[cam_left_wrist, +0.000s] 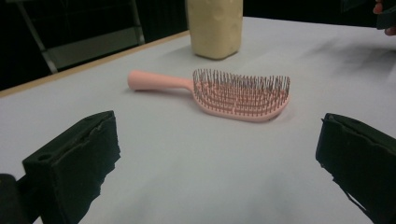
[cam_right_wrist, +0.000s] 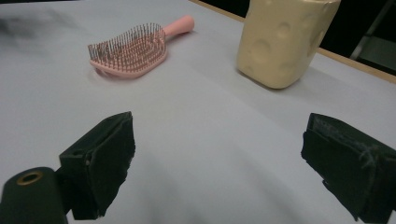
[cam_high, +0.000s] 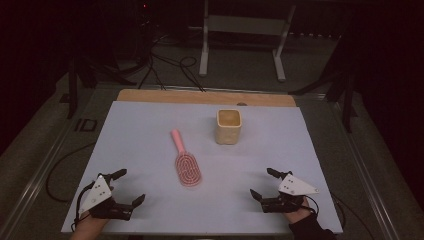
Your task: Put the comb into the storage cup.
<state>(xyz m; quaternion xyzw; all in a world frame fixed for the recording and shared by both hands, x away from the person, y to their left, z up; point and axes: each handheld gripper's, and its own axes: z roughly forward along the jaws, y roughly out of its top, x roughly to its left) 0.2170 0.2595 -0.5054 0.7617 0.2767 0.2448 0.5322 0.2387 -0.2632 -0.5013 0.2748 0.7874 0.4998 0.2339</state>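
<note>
- Nothing had been picked up: the left gripper (cam_high: 129,188) and the right gripper (cam_high: 263,183) both rested at the near edge of the table (cam_high: 140,125), jaws spread wide and empty, well apart from each other.
- The pink hairbrush (cam_high: 185,160) lay flat on the sheet, bristles up, ahead of both grippers and between them, a little nearer the left one; neither gripper touched it.
- In the left gripper view the hairbrush (cam_left_wrist: 224,91) sat ahead between the open jaws, well clear of both.
- In the right gripper view the hairbrush (cam_right_wrist: 135,46) lay ahead and off beyond the left-hand jaw, with bare table between.
- The cream square cup (cam_high: 228,126) stood upright beyond the brush, ahead of the right gripper and apart from the brush's handle; its mouth faced up and it looked empty, though the inside was dim.
- As a judgement, the work was at its start: if the brush was meant for the cup, the reach, the grasp, the lift and the placing were all left to do.
- The brush's long axis ran roughly away from the grippers, tilted slightly: the handle pointed to the far side and a little toward the left gripper's side, and the wide bristled head pointed back toward the grippers.
</note>
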